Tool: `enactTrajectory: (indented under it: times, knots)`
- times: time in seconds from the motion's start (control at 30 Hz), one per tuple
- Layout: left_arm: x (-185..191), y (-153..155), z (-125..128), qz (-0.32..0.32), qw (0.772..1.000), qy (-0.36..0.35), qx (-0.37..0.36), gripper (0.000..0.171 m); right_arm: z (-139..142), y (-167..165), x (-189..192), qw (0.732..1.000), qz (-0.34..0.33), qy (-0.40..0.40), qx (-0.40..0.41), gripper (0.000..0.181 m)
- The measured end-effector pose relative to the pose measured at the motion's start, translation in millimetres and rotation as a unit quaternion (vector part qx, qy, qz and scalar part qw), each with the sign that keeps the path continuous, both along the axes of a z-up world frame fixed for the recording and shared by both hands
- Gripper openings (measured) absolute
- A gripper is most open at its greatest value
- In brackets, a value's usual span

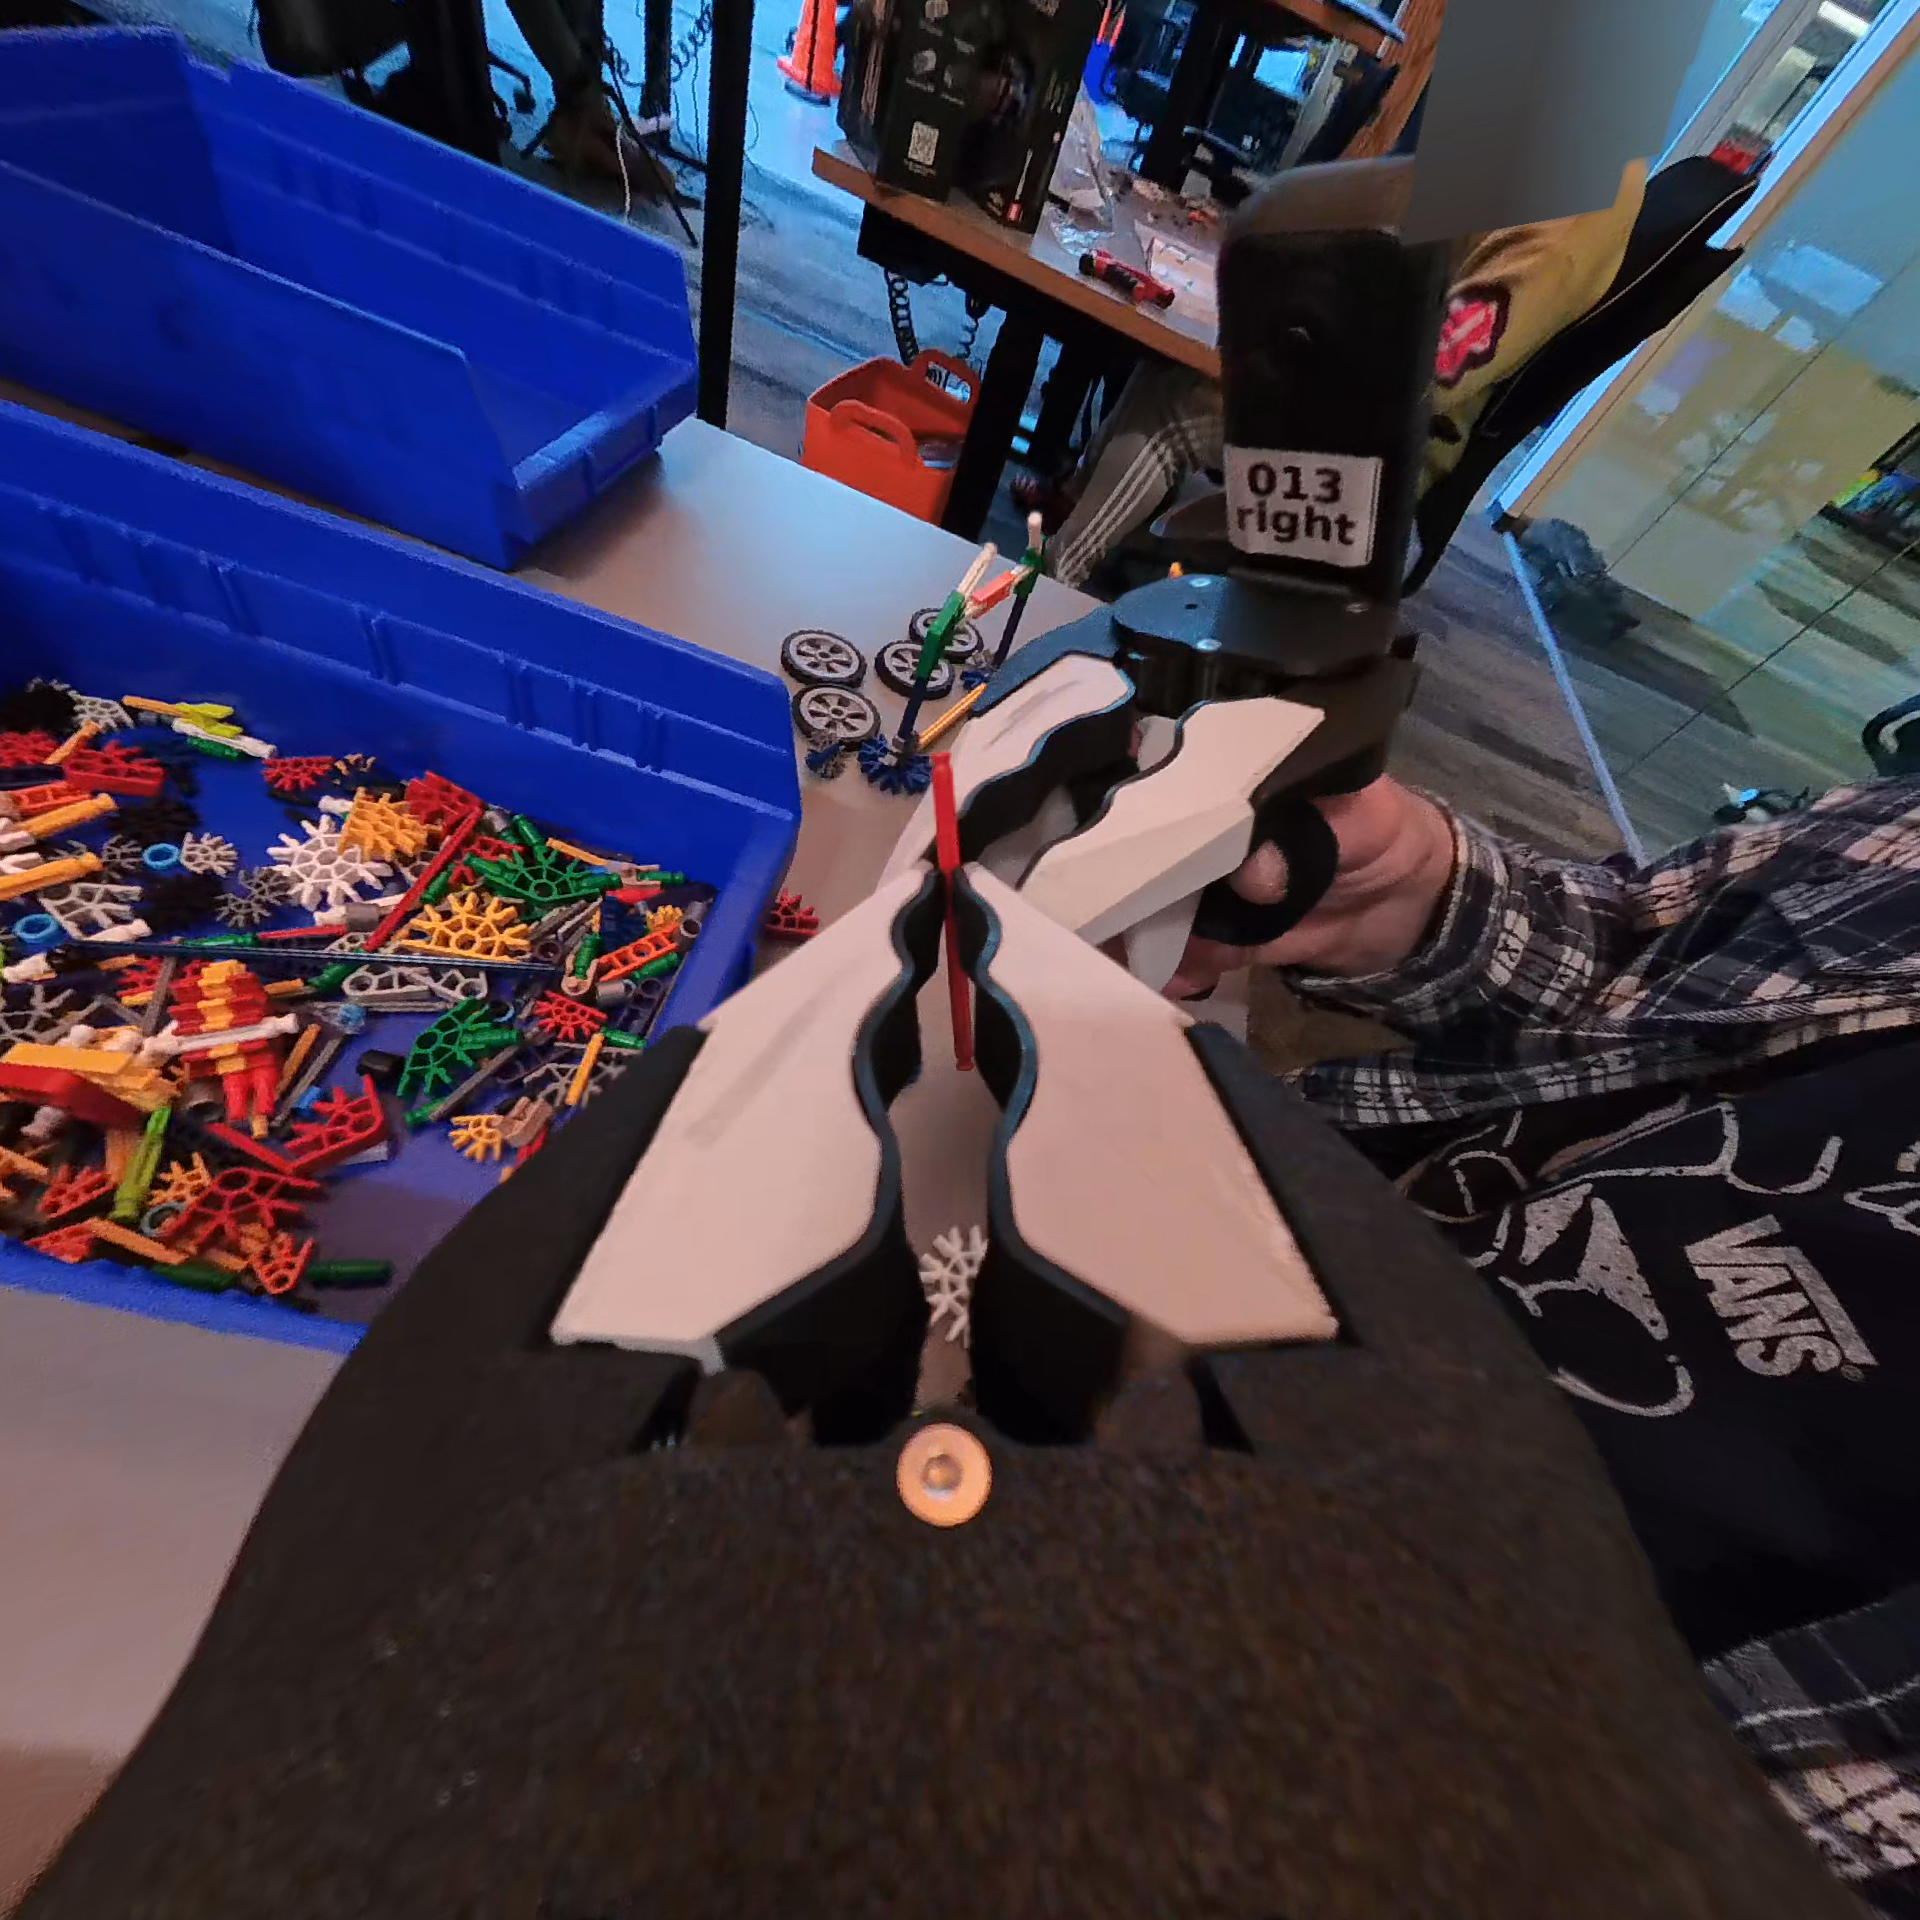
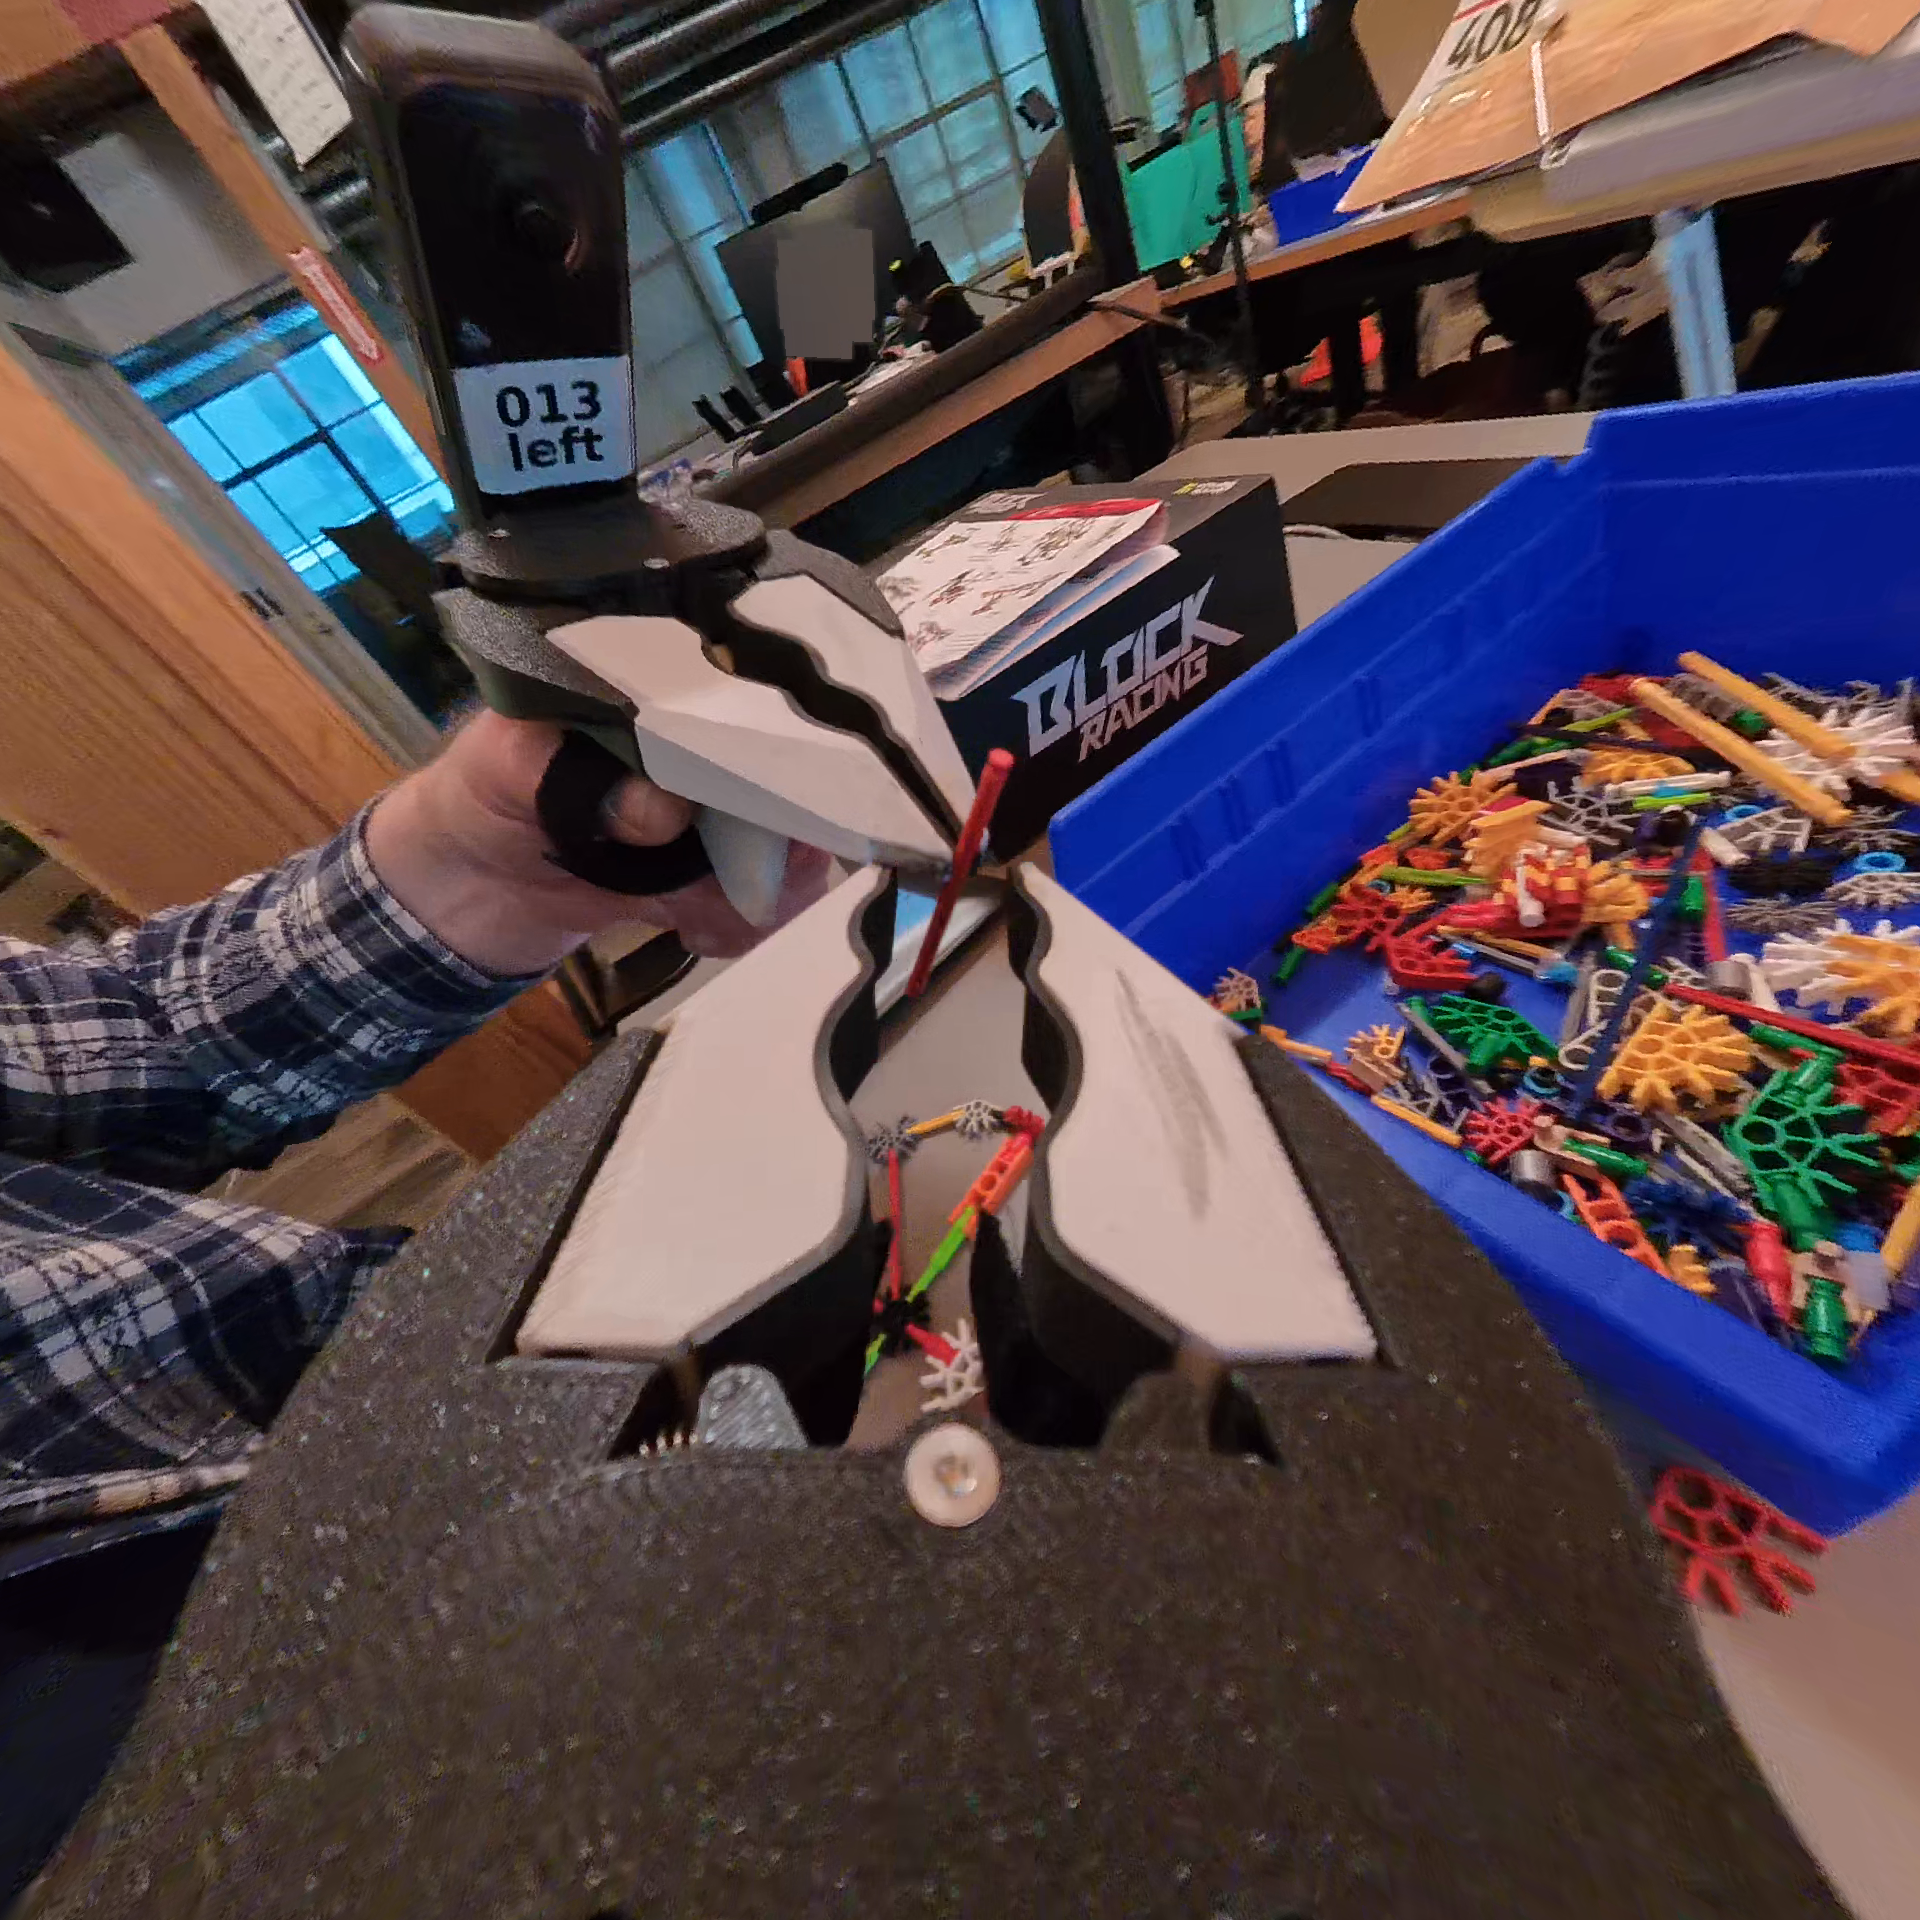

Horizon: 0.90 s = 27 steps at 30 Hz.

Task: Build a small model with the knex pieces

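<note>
My left gripper [image 1: 943, 878] is shut on a thin red rod [image 1: 952, 987] and holds it upright above the grey table. In the right wrist view the left gripper [image 2: 945, 847] comes in from the left, pinching the rod [image 2: 932, 940] near its middle. My right gripper [image 2: 954, 883] is open, its fingertips on either side of the rod just below the left gripper's tips. It also shows in the left wrist view [image 1: 966, 847], tip to tip with the left gripper. A small rod-and-connector assembly [image 2: 935, 1226] lies on the table beneath.
A blue bin [image 1: 582, 644] full of coloured rods and connectors sits at the left; it is at the right in the right wrist view [image 2: 1299, 779]. An empty blue bin [image 1: 312, 312] stands behind. Loose wheels [image 1: 831, 660], a white connector [image 1: 951, 1283], a red connector [image 2: 1725, 1538] and a black box [image 2: 1122, 665] are nearby. The grippers are tip to tip, or close to it. Left tips and right tips are each some 20 cm from the small rod-and-connector assembly [image 2: 935, 1226].
</note>
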<state>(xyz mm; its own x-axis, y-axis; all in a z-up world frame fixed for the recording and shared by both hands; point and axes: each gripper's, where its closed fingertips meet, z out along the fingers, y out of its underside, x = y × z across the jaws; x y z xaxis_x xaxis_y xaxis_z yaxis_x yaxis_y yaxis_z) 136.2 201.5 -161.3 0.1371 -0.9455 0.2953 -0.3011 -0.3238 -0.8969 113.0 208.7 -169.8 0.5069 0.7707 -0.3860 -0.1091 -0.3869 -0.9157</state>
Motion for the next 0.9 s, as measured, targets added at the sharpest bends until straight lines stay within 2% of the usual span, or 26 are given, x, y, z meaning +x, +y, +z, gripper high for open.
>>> enactTrajectory:
  times: [0.2,0.33,0.53,0.9]
  knots:
    - [-3.4,-1.8,-1.2,0.001,1.0,-0.024,-0.011,0.0,-6.2,-0.7,-7.8,1.0,0.014,-0.014,-0.014,0.019]
    - [-6.0,-0.3,-3.8,0.004,0.999,-0.033,-0.018,0.0,-8.2,-1.3,-11.7,0.999,0.025,-0.007,-0.02,0.009]
    - [-9.9,0.5,-7.7,0.009,0.998,-0.045,-0.033,0.0,-13.0,-1.4,-15.1,0.999,0.036,-0.007,-0.028,0.003]
    - [-14.5,-0.1,-10.5,0.018,0.995,-0.076,-0.062,0.0,-16.5,-2.8,-19.2,0.998,0.053,-0.003,-0.033,0.004]
